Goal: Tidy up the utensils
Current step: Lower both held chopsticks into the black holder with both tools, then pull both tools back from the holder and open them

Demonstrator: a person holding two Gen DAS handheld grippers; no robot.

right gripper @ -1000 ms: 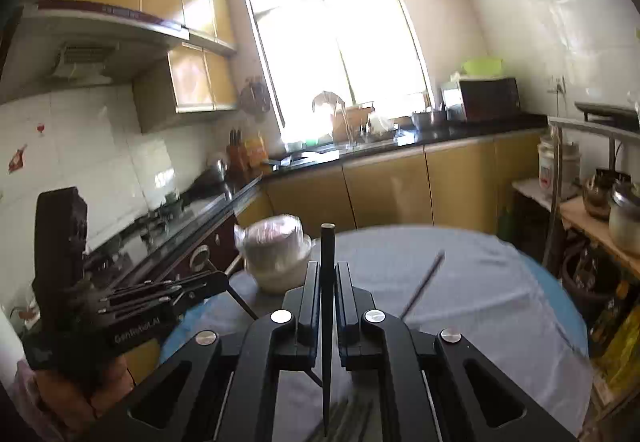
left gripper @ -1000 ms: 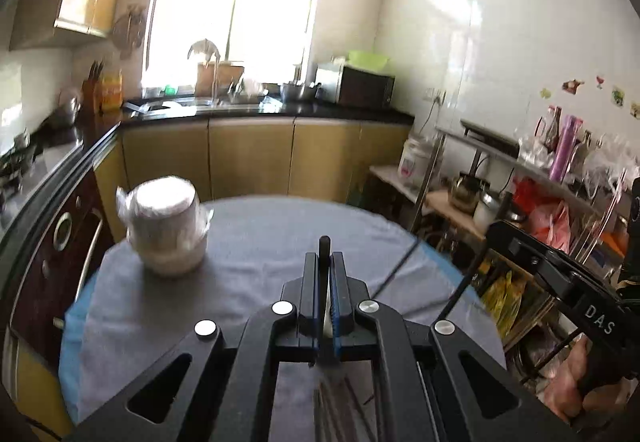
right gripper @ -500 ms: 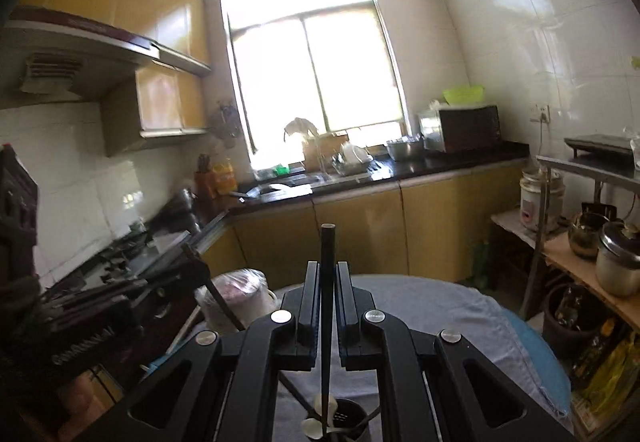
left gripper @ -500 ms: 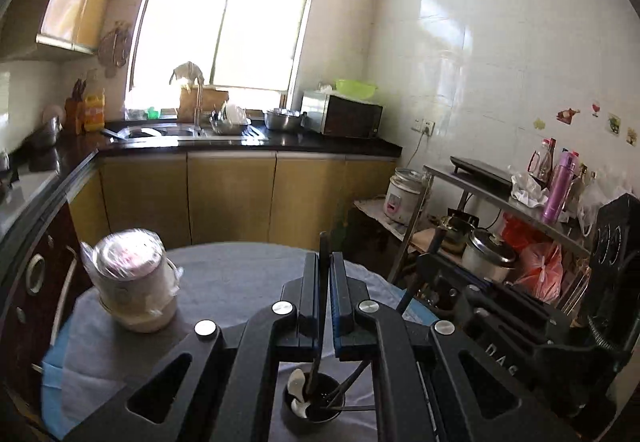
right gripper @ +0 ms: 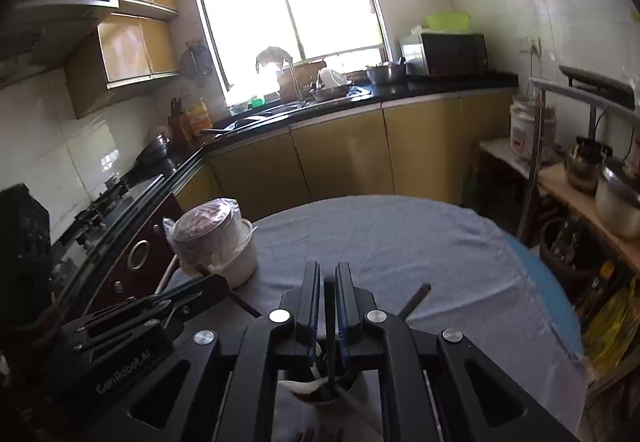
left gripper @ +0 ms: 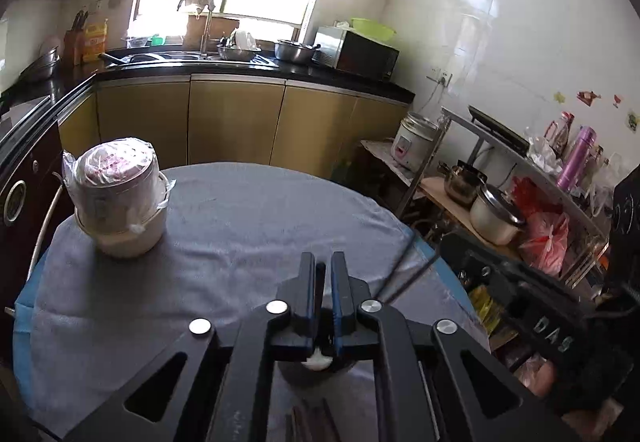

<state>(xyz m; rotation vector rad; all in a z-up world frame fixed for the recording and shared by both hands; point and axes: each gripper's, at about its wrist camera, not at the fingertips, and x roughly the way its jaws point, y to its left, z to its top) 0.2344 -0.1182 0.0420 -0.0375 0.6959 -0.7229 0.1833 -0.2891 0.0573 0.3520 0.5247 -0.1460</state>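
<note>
Two chopsticks are dropping now: your left gripper [left gripper: 320, 274] and right gripper [right gripper: 328, 278] jaws are opening, each stick [right gripper: 329, 322] sliding into the cup [right gripper: 320, 394] below, so keep both upright.

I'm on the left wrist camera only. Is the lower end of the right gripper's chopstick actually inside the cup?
Observer: Yes. In the right wrist view the chopstick stands loose between the opening jaws of the right gripper, with its lower end down in the dark cup.
Operator: What else is in that cup?
Observer: A white spoon sticks out over its left rim.
Operator: What's left of the table?
Observer: A stove top under a range hood.
</note>
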